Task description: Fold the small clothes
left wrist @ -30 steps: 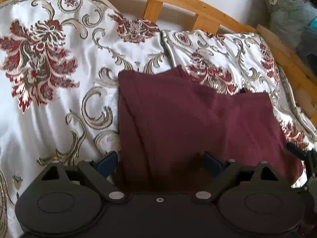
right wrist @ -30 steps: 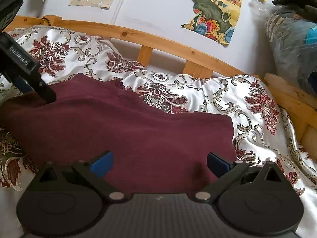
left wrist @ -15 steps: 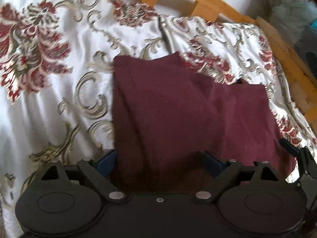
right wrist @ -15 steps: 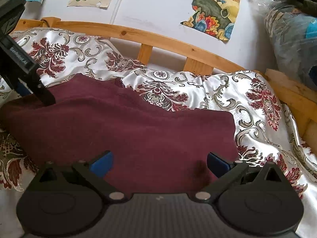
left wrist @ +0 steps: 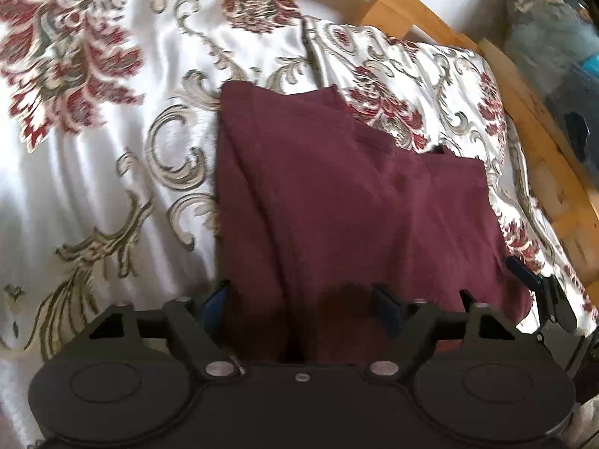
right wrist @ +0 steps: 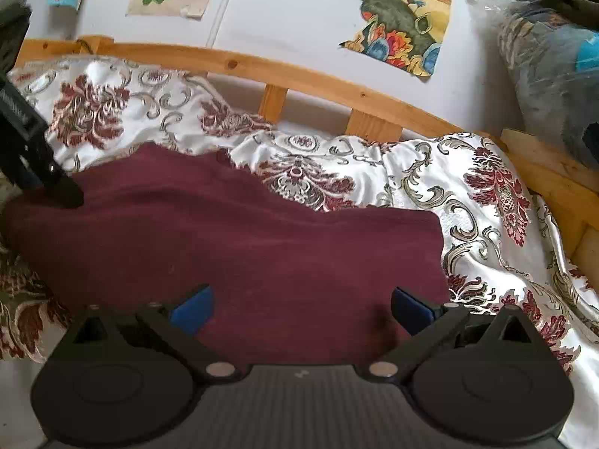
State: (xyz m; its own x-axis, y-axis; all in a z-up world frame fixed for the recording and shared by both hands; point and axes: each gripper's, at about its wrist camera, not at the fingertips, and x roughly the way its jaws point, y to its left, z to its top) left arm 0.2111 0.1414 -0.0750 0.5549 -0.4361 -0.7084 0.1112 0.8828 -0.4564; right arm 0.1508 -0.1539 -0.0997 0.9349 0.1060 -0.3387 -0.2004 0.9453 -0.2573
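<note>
The maroon cloth [left wrist: 337,202] lies on the bed's floral cover [left wrist: 93,172], by the wooden rail [right wrist: 299,75]; the risk, I judge, is the left claw [left wrist: 303,301] nipping only the top layer or catching the cover beneath, so the fold drags askew; its jaws are closing, cloth edge between them, not yet pinched; the right claw [right wrist: 299,305] gapes wide over the near hem, gripping nothing.

A folded maroon cloth garment [right wrist: 243,247] is spread on a floral-patterned satin bedspread [right wrist: 486,224]. Behind it, a curved wooden slatted headboard [right wrist: 299,71] is set against the wall, with a plastic-wrapped bundle [right wrist: 550,63] placed at the right.
</note>
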